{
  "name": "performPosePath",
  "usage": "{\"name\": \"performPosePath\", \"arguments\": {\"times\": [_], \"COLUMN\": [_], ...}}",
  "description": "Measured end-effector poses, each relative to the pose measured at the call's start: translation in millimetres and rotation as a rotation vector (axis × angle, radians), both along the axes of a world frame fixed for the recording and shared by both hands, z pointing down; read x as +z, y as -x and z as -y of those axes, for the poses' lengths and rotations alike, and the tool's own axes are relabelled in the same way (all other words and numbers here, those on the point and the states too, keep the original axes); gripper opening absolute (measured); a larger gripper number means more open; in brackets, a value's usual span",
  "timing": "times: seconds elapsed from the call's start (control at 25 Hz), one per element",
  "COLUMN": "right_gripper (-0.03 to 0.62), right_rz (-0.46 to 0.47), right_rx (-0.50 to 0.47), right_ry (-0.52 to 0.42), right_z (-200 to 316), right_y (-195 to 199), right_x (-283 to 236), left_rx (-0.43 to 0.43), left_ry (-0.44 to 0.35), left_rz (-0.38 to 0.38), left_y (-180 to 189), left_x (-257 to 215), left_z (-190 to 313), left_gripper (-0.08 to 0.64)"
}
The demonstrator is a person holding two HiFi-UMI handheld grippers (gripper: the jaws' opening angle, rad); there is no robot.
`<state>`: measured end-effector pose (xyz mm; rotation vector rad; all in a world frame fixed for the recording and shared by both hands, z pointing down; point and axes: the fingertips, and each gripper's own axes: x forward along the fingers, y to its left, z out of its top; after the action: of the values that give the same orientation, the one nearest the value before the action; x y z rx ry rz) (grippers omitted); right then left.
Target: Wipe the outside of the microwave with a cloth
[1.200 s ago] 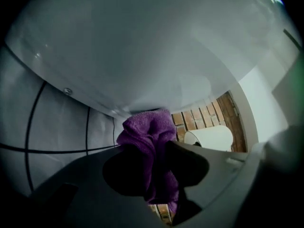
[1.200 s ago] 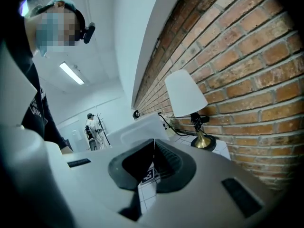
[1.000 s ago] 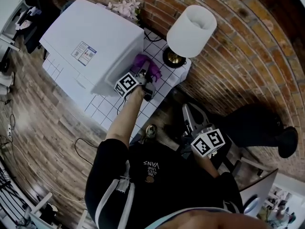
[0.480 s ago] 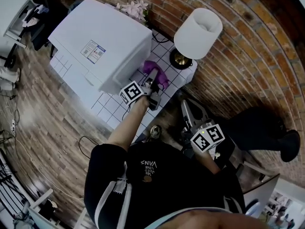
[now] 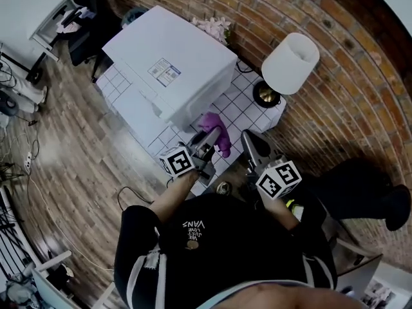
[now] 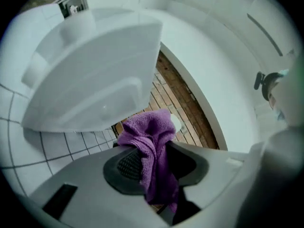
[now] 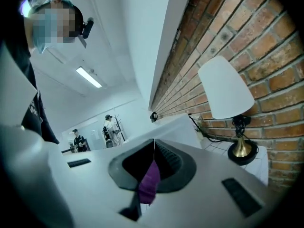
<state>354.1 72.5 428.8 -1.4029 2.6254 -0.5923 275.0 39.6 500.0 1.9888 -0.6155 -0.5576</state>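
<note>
Head view: purple cloth (image 5: 216,129) mid-frame beside the microwave (image 5: 174,63), over the tiled counter (image 5: 239,103). Left claw (image 6: 156,148) is clamped on it, long axis vertical in frame, bunched end up. Right claw (image 7: 153,148) is pressed together.

The cloth (image 5: 216,127) is purple, the microwave (image 5: 172,62) white, the table (image 5: 239,105) white-tiled, the wall (image 5: 302,5) red-brown brick.

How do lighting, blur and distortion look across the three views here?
Head view: fisheye bows the brick wall; floor at left slightly smeared. Left gripper view: microwave nearly blown out white, purple cloth sharp, corners dark. Right gripper view: lampshade bright, not clipped; mosaic patch upper left.
</note>
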Motion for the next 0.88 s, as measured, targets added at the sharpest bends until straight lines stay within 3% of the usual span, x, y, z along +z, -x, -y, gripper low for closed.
{"name": "performPosePath", "arguments": {"times": [0.32,0.64,0.88], "right_gripper": [0.003,0.005,0.003], "right_rz": [0.008,0.014,-0.010], "right_rx": [-0.059,-0.088,-0.100], "right_ry": [-0.055,-0.069,-0.089], "right_z": [5,-4,-11], "right_y": [58,104,130], "right_x": [-22,-22,-21], "left_rx": [-0.088,-0.197,-0.273], "left_ry": [-0.190,-0.366,-0.458], "left_rz": [0.219,0.527,0.684], "left_y": [101,171,215], "left_x": [-47,-73,-89], "left_z": [-33,-52,-62], "left_gripper": [0.140,0.140,0.140]}}
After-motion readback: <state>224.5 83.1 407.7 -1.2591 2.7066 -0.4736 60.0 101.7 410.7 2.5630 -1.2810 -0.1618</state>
